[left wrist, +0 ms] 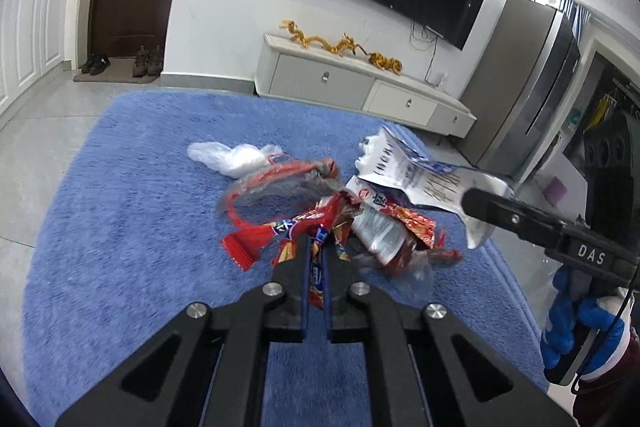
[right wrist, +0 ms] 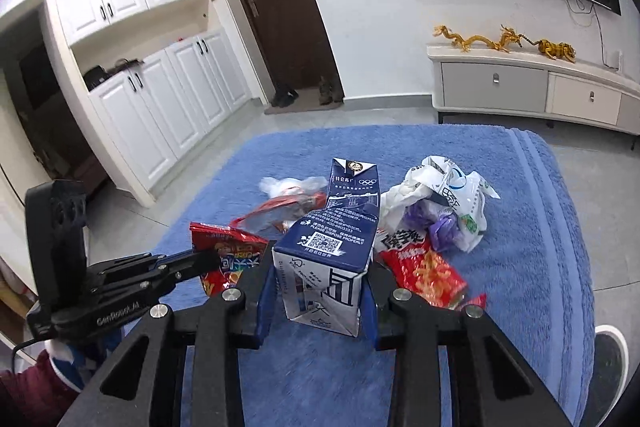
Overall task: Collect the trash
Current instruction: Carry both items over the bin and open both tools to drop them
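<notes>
2 tools (left wrist: pixel 318 247), each clamped on trash: wrapper (left wrist: pixel 320 227), carton (right wrist: pixel 328 263).

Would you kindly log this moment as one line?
left gripper: shut on red wrapper | right gripper: shut on blue carton | other trash on blue rug

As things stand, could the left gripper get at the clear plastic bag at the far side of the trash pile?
Probably not yet: the left gripper is shut on a red snack wrapper, though the blue rug toward the clear plastic bag looks unobstructed.

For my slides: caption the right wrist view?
Right tongs grip a milk carton above a blue rug strewn with wrappers.
</notes>
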Motion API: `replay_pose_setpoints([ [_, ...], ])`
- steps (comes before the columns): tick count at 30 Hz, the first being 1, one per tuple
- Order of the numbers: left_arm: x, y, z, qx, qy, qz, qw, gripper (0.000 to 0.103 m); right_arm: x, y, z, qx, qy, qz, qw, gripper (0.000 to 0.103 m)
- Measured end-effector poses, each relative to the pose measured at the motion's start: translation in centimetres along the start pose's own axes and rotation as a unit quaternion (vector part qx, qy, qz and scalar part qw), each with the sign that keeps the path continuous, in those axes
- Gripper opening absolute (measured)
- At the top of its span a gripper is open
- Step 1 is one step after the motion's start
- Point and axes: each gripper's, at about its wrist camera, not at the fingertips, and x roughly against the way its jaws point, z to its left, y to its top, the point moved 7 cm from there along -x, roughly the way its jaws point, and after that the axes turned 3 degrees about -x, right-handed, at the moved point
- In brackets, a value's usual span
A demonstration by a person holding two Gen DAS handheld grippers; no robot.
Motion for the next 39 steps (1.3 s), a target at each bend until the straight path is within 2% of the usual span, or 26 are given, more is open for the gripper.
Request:
replay_pose_setpoints([
  [5, 3.7, 0.4, 0.0, 0.006, 0.005, -0.027, 0.9996, 0.004, 3.3, -0.1, 0.8, -0.008, 0.005, -0.026, 1.000, 0.033],
  [11, 6.3, 0.9, -1.0, -0.001, 0.010, -0.048, 0.9988, 0.004, 6.9, -0.1, 1.0, -0.005, -0.005, -0.058, 0.998, 0.033],
  [19, 6.2, 1.7, -5.7, -0.035, -0.010, -0.046, 0.9983, 0.004, 11.9, -1.1, -2.2, -0.019, -0.045, -0.088, 0.995, 0.033],
  [25, 3.2, 2.7, -13.2, -0.087, -0.049, -0.025, 0.9947, 0.004, 16.5, -2.6, -8.1, -0.057, -0.094, -0.109, 0.988, 0.033],
  [29, -0.1, 2.9, -19.2, -0.125, -0.080, 0.002, 0.9889, 0.004, 19.0, -4.1, -12.8, -0.088, -0.128, -0.109, 0.982, 0.033],
  [33, -4.2, 2.7, -25.7, -0.159, -0.111, 0.036, 0.9804, 0.004, 20.6, -6.5, -18.8, -0.121, -0.171, -0.094, 0.973, 0.033],
  [39, -11.4, 0.3, -34.5, -0.201, -0.138, 0.104, 0.9643, 0.004, 21.0, -11.3, -27.9, -0.197, -0.205, -0.064, 0.957, 0.033],
])
